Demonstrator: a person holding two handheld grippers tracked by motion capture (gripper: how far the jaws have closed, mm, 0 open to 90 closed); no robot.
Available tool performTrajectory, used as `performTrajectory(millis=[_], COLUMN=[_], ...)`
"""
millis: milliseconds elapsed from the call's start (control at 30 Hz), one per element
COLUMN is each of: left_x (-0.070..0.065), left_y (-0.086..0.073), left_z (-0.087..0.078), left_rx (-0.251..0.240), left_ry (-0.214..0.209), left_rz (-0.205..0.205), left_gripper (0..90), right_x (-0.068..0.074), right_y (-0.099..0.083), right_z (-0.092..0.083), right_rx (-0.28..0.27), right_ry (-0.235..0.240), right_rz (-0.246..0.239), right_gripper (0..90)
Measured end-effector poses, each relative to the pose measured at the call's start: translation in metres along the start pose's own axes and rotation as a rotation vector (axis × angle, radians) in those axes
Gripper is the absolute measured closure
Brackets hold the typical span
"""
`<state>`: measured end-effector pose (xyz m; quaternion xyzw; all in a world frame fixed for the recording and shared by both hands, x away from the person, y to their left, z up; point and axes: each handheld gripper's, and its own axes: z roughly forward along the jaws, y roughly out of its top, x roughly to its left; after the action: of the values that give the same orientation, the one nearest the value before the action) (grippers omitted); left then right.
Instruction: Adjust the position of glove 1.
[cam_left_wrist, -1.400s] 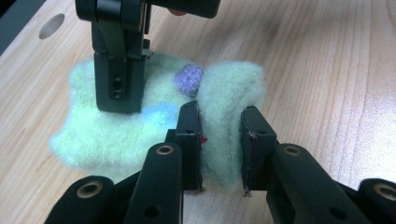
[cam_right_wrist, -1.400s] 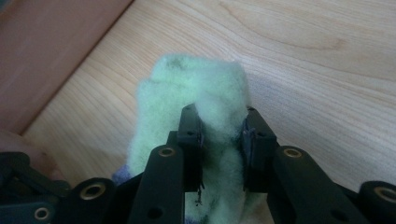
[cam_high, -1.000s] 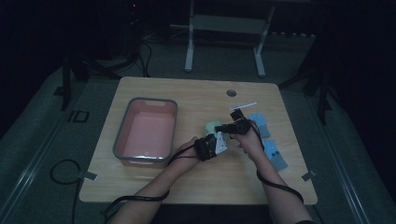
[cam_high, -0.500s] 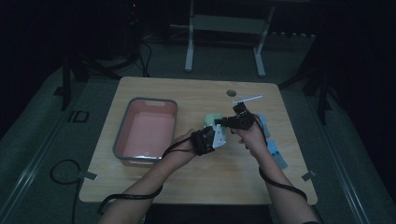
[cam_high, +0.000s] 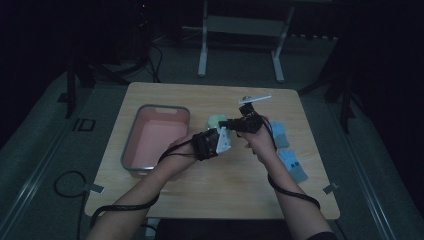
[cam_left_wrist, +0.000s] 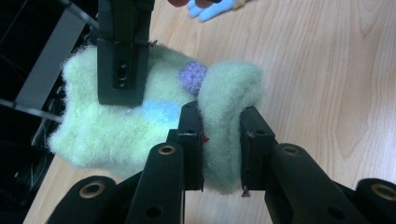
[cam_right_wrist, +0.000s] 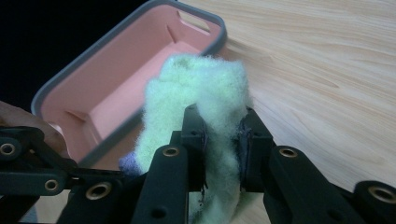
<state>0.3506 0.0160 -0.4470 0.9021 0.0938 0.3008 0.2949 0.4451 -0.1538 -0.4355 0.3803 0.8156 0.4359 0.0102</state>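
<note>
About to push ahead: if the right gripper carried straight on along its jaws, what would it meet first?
Probably the pink grey-rimmed tray, lying just beyond the fuzzy pale-green sock that the right gripper clamps; depth is uncertain.

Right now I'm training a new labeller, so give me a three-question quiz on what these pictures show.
1. What do both grippers hold?
2. True or false: the pink tray has something in it.
3. The blue socks lie on the table by which hand: A left, B right?

Key:
1. A fuzzy pale green sock, pinched by the left gripper and the right gripper, held above the table.
2. False.
3. B.
</note>
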Motion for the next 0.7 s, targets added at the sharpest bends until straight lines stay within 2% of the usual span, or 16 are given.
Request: performTrajectory(millis=[167, 267, 367, 633, 700], left_x=[0.006, 0.010, 0.012, 0.018, 0.021], left_y=[-0.008, -0.014, -0.019, -0.036, -0.045], left_z=[-0.011, -0.018, -0.025, -0.038, -0.045], left_rx=[0.019, 0.023, 0.042, 0.048, 0.058], left_ry=[0.011, 0.007, 0.016, 0.019, 0.014], left_rz=[0.013, -0.001, 0.014, 0.015, 0.015], left_gripper=[74.4, 74.4, 74.4, 74.4, 74.4], right_x=[0.011, 0.018, 0.024, 0.039, 0.047], right_y=[0.010, 0.015, 0.019, 0.027, 0.031], right_z=[0.008, 0.013, 0.019, 0.035, 0.042], right_rx=[0.003, 0.002, 0.001, 0.012, 0.016], right_ry=[0.014, 0.023, 0.036, 0.057, 0.067], right_rz=[-0.015, -0.023, -0.029, -0.048, -0.056], right_gripper=[75.8, 75.7, 75.7, 75.8, 75.8])
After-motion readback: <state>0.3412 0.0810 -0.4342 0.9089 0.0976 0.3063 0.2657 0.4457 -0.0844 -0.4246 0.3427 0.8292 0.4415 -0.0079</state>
